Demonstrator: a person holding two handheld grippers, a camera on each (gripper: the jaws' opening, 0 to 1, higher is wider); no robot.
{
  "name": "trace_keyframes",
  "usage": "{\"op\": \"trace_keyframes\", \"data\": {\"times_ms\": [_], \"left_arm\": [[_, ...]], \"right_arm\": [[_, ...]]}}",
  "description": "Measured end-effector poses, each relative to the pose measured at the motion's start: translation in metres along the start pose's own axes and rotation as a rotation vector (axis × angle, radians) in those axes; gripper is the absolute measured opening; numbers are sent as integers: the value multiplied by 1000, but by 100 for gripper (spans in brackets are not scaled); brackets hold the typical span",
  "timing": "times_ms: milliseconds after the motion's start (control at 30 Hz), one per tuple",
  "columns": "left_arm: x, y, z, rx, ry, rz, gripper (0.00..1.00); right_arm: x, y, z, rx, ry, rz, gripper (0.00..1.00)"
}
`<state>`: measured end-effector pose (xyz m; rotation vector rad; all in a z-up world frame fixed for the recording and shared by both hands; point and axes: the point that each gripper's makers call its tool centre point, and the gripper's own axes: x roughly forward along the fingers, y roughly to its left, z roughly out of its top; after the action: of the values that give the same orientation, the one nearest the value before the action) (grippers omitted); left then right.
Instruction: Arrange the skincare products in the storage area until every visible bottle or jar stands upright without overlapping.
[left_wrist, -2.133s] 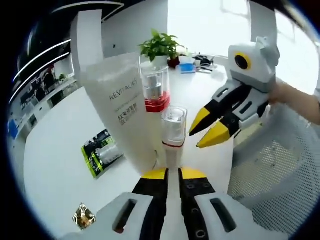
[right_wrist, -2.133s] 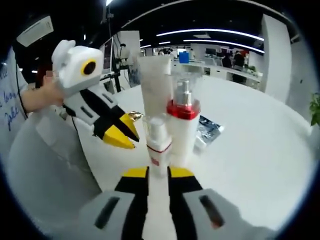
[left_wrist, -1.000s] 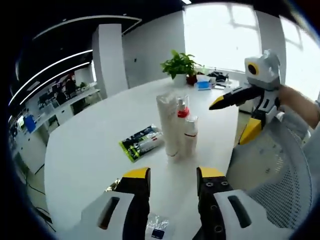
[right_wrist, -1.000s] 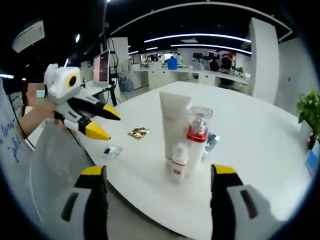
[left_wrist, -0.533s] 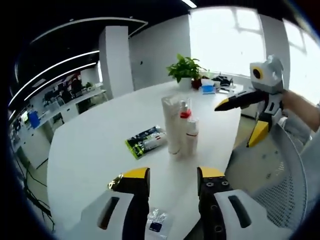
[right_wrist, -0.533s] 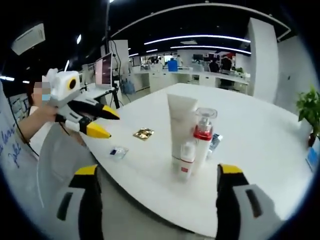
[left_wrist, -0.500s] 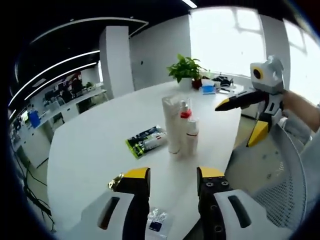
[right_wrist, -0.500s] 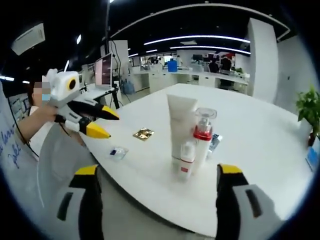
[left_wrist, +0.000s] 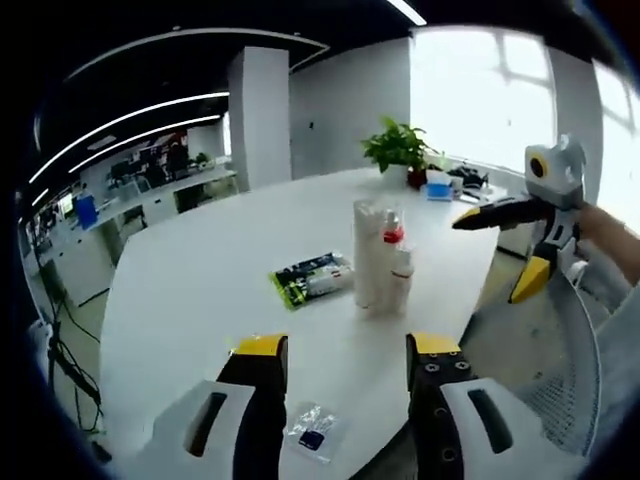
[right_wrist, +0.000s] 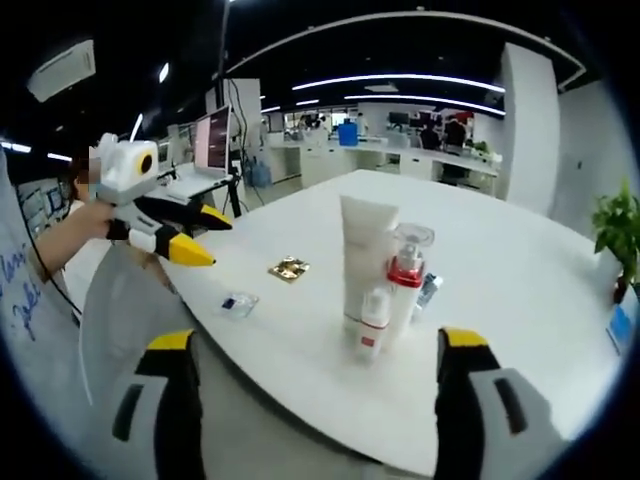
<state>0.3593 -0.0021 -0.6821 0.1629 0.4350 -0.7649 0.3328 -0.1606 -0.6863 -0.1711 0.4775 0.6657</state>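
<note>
Three skincare products stand upright in a tight group on the round white table (left_wrist: 200, 260): a tall white tube (left_wrist: 367, 255), a clear pump bottle with a red collar (left_wrist: 393, 238) and a small white bottle (left_wrist: 402, 277). In the right gripper view the tube (right_wrist: 366, 255), pump bottle (right_wrist: 408, 275) and small bottle (right_wrist: 373, 320) stand the same way. My left gripper (left_wrist: 347, 346) is open, well back from them, and appears from the side as the left gripper (right_wrist: 215, 241). My right gripper (right_wrist: 316, 341) is open too, and the right gripper (left_wrist: 495, 255) hangs off the table's edge.
A green sachet pack (left_wrist: 313, 279) lies flat beside the products. A small clear sachet (left_wrist: 312, 436) and a gold sachet (right_wrist: 288, 268) lie near the table edge. A mesh chair (left_wrist: 560, 380) stands by the table. A potted plant (left_wrist: 400, 150) sits at the far side.
Both grippers, shut close around the small bottle 2.1 s ago, have opened and drawn well back. The three products stay standing where they were.
</note>
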Motion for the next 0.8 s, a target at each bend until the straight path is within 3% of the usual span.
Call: {"op": "trace_keyframes", "data": {"times_ms": [200,333,467,800], "left_arm": [[3,3,0,-3,19,17,61],[7,2,-2,-21,36,27,63],[11,0,-3,-26,52,30,72],[11,-4,-8,-85,85,69,87]], "right_arm": [[2,-9,1,-15,6,17,99],[2,-19,2,-23,10,33,99],[2,-26,3,-22,10,55,100],[2,-33,1,-10,32,152,100]]}}
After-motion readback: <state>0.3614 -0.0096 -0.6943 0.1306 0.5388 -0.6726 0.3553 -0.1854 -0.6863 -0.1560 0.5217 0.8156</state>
